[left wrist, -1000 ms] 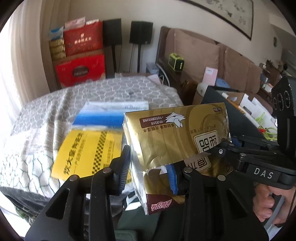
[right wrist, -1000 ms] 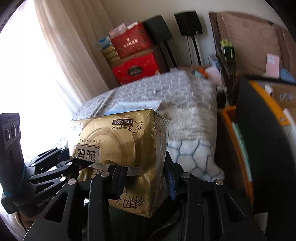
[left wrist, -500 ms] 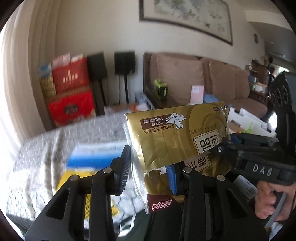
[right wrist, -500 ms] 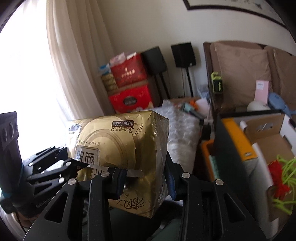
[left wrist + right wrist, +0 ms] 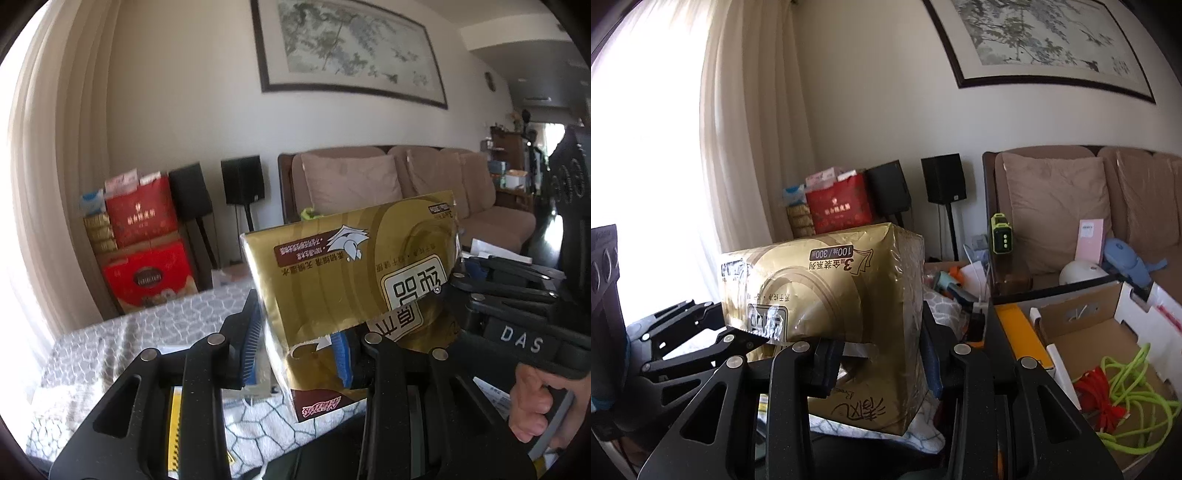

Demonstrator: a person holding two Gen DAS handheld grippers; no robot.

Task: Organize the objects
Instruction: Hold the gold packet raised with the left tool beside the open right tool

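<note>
We see the gold tissue pack (image 5: 354, 280) up in the air, clear of the grey honeycomb-patterned cover (image 5: 122, 343) below it, held between our two tools at once. Its printing reads upside down in both views. The left gripper (image 5: 295, 350) has its fingers clenched on the pack's near lower end, a blue pad (image 5: 341, 360) pressing the wrapper on one side and the ribbed pad on the other against the pack's edge. The right gripper (image 5: 882, 360) grasps the other end of the same pack (image 5: 831, 306), its pads pinching the wrapper low down on both sides. In the left wrist view the right tool reaches in from the right edge with a hand (image 5: 535, 402) on its handle; in the right wrist view the left tool comes in from the left edge.

Just under the pack in the left view, a yellow package (image 5: 173, 428) and a clear-wrapped one lie on the cover. To the right, seen from the right wrist, an open cardboard box (image 5: 1086, 325) holds a green cord (image 5: 1134, 387) and something red. Beyond it a green device (image 5: 1001, 234) stands upright near a pink card (image 5: 1089, 240). Further back are red gift boxes (image 5: 144, 254), two black speakers (image 5: 242, 179), a brown sofa (image 5: 406, 184), a pale curtain (image 5: 746, 129) and a framed painting (image 5: 351, 48) on the wall.
</note>
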